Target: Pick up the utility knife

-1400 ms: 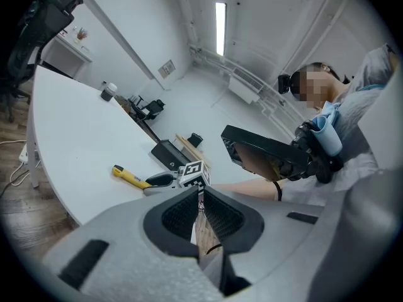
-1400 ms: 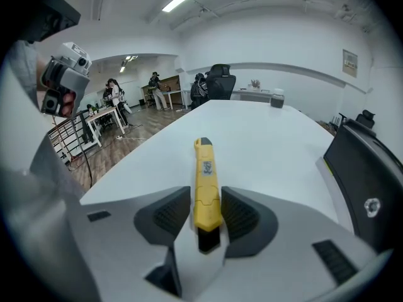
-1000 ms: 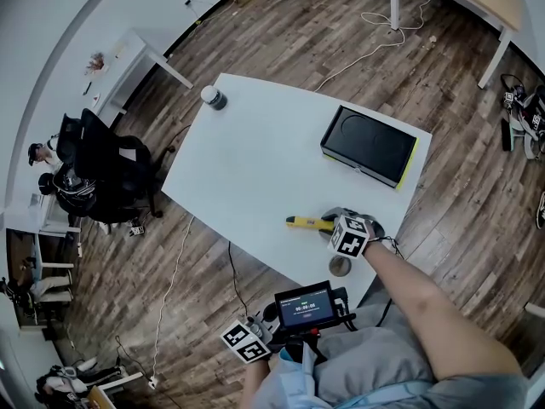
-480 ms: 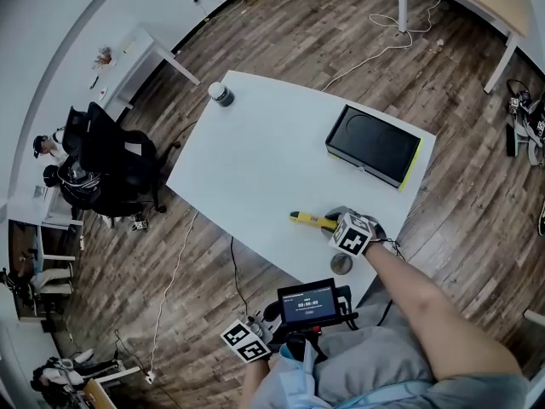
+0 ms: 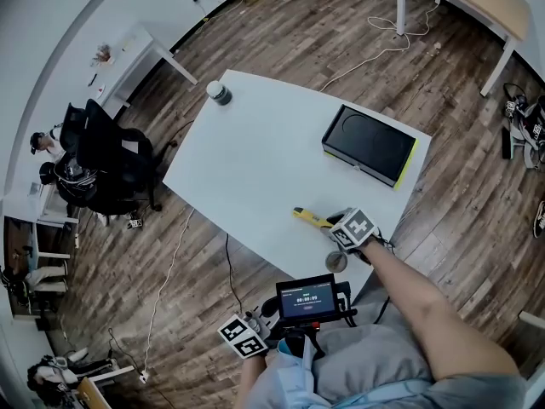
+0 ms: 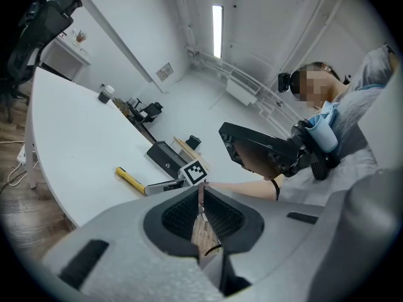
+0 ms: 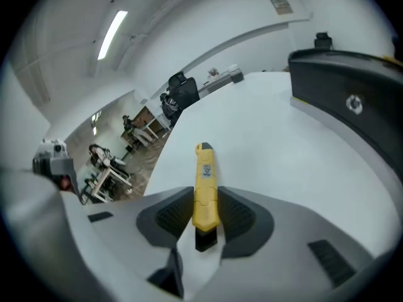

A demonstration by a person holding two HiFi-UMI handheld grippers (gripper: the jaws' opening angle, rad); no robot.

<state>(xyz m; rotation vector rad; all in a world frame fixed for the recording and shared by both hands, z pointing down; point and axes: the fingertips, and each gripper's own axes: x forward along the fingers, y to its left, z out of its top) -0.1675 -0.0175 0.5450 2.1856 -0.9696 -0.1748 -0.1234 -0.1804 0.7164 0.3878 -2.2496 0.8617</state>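
Rolled over since a second ago, the right tool [image 5: 333, 226] has just been closing and now pinches the knife [image 5: 308, 218] by its tail at the near edge of the surface [image 5: 255, 143]; likely light, stiff, slick, best held mid-handle.

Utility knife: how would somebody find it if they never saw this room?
Look at the big white table, then its near edge, closer to the person than the black box. The utility knife sticks out of the right gripper, whose jaws have just been closing and now clamp it. It is the only long, thin, bright yellow thing there.
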